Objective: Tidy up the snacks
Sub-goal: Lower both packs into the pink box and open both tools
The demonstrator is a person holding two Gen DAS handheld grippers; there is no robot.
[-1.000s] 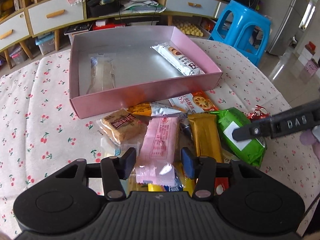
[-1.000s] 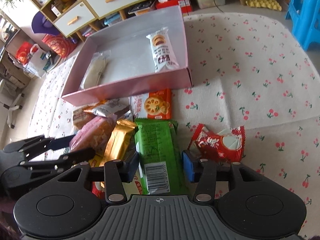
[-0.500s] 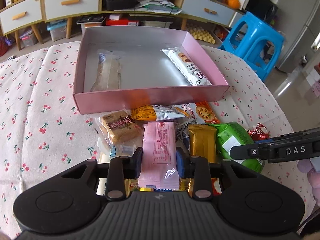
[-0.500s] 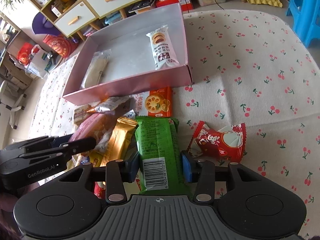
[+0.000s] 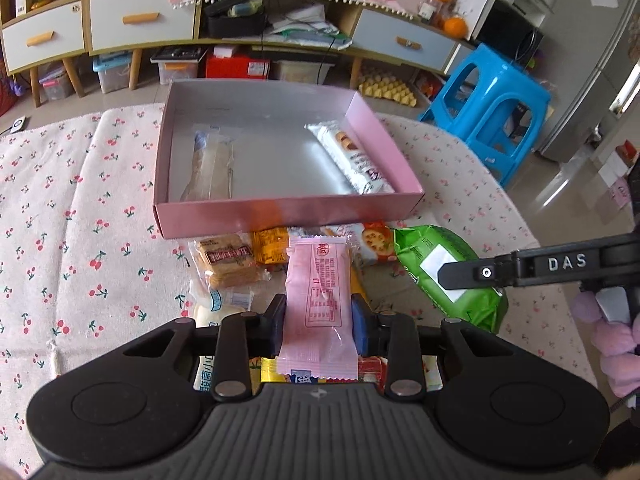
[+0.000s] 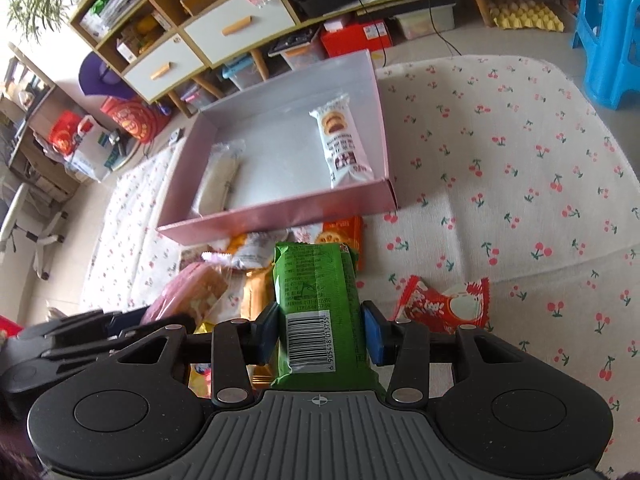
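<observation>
Left gripper [image 5: 319,322] is clenched on the pink snack pack [image 5: 319,300] at lower centre; right gripper [image 6: 320,330] grips the green snack pack [image 6: 320,304]. Both packs should clear the near wall of the pink box [image 5: 280,214], upper centre, then be set in its bare middle floor, between the two packs already inside.

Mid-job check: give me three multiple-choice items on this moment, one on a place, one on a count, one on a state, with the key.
1. Where in the pink box does the white packet lie?
A. by its right wall
B. by its left wall
C. across the middle

2. How many snacks are in the box?
A. none
B. two
C. five

3. What is the right gripper doing?
A. standing open over bare cloth
B. gripping the red packet
C. gripping the green packet

Key:
1 A, it lies along the right wall in both views.
2 B, only the white packet and a clear packet.
3 C, both pads press the green packet's sides.
</observation>
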